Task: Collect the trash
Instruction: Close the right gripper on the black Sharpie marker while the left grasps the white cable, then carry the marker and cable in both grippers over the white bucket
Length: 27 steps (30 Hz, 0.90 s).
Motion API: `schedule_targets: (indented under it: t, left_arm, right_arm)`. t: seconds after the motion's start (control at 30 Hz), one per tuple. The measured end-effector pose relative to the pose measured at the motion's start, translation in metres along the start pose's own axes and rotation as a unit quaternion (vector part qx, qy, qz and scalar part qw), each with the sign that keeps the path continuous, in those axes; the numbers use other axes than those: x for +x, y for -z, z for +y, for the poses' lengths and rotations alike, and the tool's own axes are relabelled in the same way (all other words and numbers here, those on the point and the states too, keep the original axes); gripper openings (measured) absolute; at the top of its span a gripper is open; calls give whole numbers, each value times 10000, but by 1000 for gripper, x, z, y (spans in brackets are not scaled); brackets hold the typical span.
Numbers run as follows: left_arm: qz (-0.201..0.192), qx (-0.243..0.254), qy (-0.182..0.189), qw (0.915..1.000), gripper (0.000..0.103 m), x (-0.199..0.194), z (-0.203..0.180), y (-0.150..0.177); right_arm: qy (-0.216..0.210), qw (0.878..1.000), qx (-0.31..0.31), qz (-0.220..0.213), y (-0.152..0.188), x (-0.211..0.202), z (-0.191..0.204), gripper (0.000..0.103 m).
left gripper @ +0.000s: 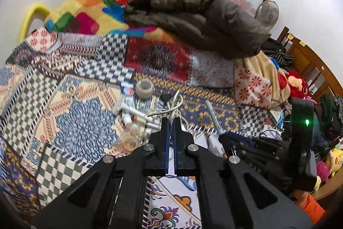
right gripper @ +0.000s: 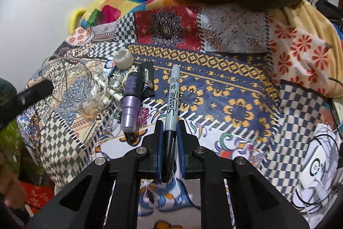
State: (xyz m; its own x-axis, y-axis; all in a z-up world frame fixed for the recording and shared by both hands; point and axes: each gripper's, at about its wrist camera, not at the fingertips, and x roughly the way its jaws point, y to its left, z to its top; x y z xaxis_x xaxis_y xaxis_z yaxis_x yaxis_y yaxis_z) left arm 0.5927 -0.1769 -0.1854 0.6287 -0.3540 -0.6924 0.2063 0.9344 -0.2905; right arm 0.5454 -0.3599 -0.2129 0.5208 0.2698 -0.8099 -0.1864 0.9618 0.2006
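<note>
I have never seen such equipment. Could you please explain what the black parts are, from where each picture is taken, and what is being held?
A person holds a two-finger tool in each hand, and a camera on each tool looks along its fingers. In the left view, the left hand-held gripper is nearly shut, seemingly on a white cable. In the right view, the right hand-held gripper grips a Sharpie marker. On the patterned bedspread lie a tape roll and a purple tube. A brown jacket lies behind.
</note>
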Motion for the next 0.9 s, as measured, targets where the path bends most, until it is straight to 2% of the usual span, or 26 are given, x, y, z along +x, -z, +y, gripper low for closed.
schedule_targets:
  t: [0.17, 0.4, 0.63, 0.9]
  left_arm:
    - [-182, 23, -82, 9998, 1, -27, -9, -17]
    - [-391, 17, -148, 9991, 1, -76, -19, -22]
    - [-626, 10, -234, 9978, 1, -143, -24, -13]
    - [-831, 23, -580, 9948, 1, -222, -11, 9]
  right_arm:
    - [-9, 9999, 0, -153, -1, -27, 0, 11]
    - [-41, 9992, -87, -396, -2, -71, 12, 11]
    - [-108, 9972, -253, -696, 4, -124, 38, 11]
    - [-295, 9943, -489, -902, 19, -173, 82, 11]
